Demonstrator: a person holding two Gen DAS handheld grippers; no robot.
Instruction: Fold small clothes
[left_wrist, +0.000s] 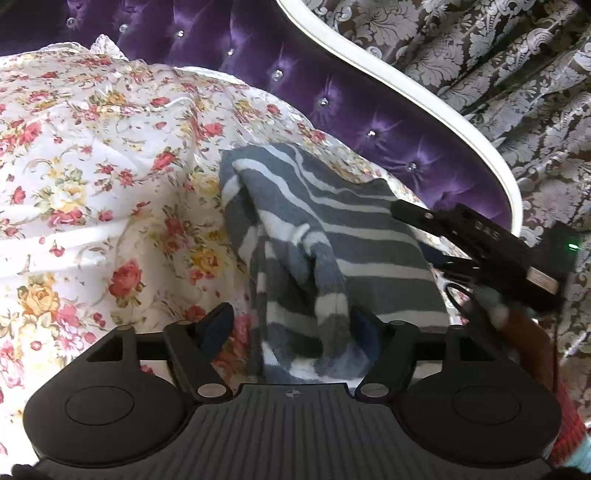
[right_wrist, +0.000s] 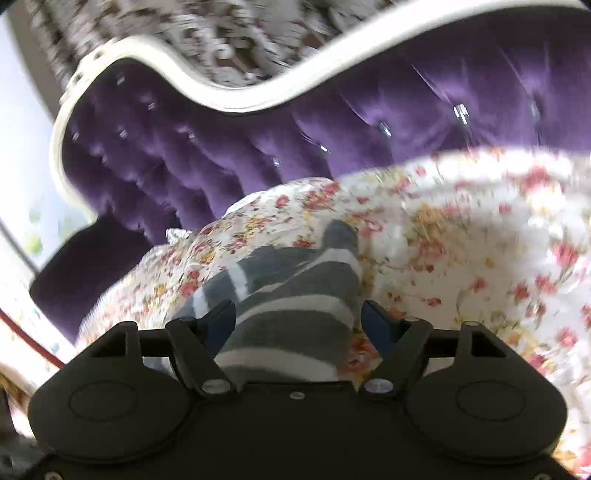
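A grey and white striped garment (left_wrist: 332, 236) lies crumpled on the floral bedsheet (left_wrist: 92, 166). A bunched fold of it rises between the fingers of my left gripper (left_wrist: 291, 326), which stands open; the left pad (left_wrist: 218, 325) is clear of the cloth. At the right of the left wrist view, my right gripper (left_wrist: 419, 236) reaches over the garment's far edge. The blurred right wrist view shows the striped garment (right_wrist: 295, 295) running between the fingers of my right gripper (right_wrist: 299, 323). That gripper is open, with a gap beside its right finger (right_wrist: 376, 325).
A purple tufted headboard (left_wrist: 332, 92) with a white curved frame (left_wrist: 424, 103) backs the bed. Patterned curtains (left_wrist: 498, 55) hang behind it. A person's red sleeve (left_wrist: 528, 332) holds the right gripper. The floral bedsheet (right_wrist: 461, 240) spreads wide around the garment.
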